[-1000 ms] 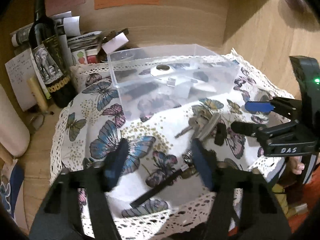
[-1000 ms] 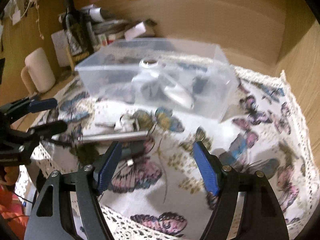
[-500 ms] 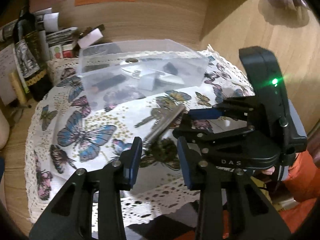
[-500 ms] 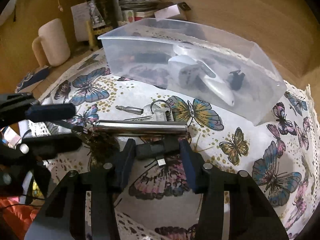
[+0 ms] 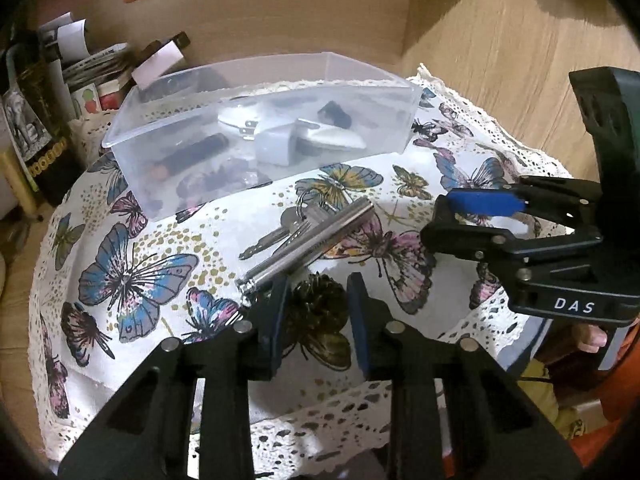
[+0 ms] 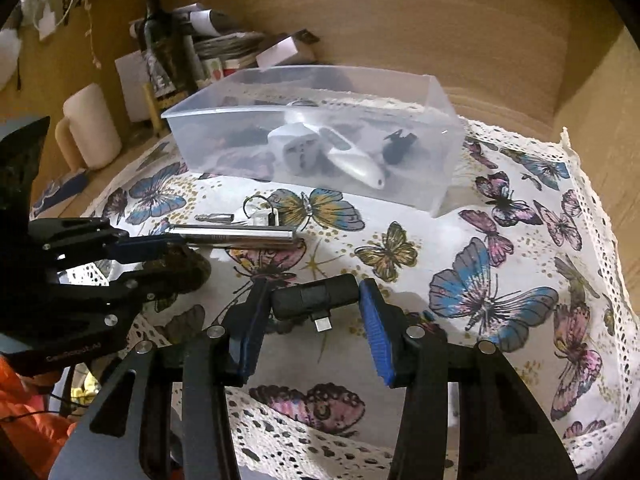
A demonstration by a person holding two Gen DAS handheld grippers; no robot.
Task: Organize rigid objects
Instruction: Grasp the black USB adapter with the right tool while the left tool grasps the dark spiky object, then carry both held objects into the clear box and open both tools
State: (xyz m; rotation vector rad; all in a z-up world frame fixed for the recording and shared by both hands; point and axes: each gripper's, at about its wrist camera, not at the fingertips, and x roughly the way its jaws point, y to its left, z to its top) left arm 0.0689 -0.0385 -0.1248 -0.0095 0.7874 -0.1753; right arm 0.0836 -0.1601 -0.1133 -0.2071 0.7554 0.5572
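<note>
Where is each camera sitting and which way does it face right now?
Left wrist: rides the left gripper, aimed down at the clear box; jaws closing on a pine cone; right gripper at right.
Right wrist: rides the right gripper, which clamps a black adapter; faces the box; left gripper at left.
Both show box, metal tube, keys.

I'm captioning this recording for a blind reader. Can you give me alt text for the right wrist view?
The right gripper clamps a small black adapter between its blue pads above a butterfly-print tablecloth. To the left, the left gripper is closing around a dark pine cone beside a silver tube and keys. Behind stands a clear plastic bin with items inside.
</note>
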